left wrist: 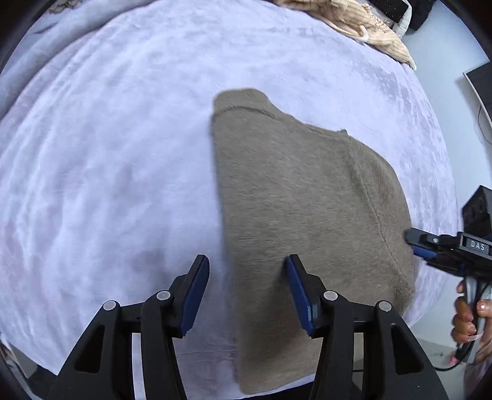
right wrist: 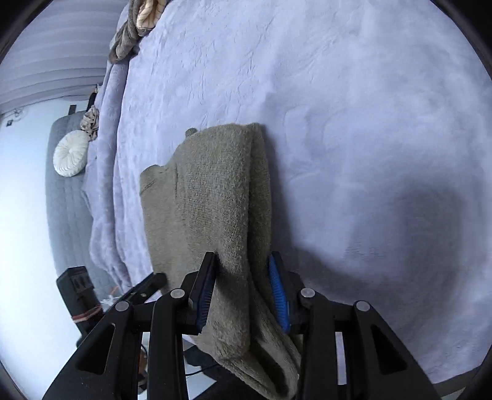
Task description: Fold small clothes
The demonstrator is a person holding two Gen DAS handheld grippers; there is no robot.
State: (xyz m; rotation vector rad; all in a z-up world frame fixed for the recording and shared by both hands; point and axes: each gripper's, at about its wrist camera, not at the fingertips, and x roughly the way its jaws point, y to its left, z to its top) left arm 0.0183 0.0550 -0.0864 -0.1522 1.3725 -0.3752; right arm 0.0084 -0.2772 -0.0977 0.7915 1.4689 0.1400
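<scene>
My right claw (right wrist: 243,292) is pinching the folded brown sweater (right wrist: 212,197), my left claw (left wrist: 244,292) is hanging wide, and a loose pinch could spill the fold.

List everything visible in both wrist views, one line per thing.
sweater: one, taupe, partly folded on the bed, near edge
blanket: one, lavender, covering the bed
knit garment: one, beige, far bed corner
round cushion: one, white, on a grey quilted surface beside the bed
left tongs: one, black with blue pads, open above the sweater's edge
right tongs: one, black with blue pads, folded sweater between the pads
hand: one, gripping the right tongs' handle
</scene>
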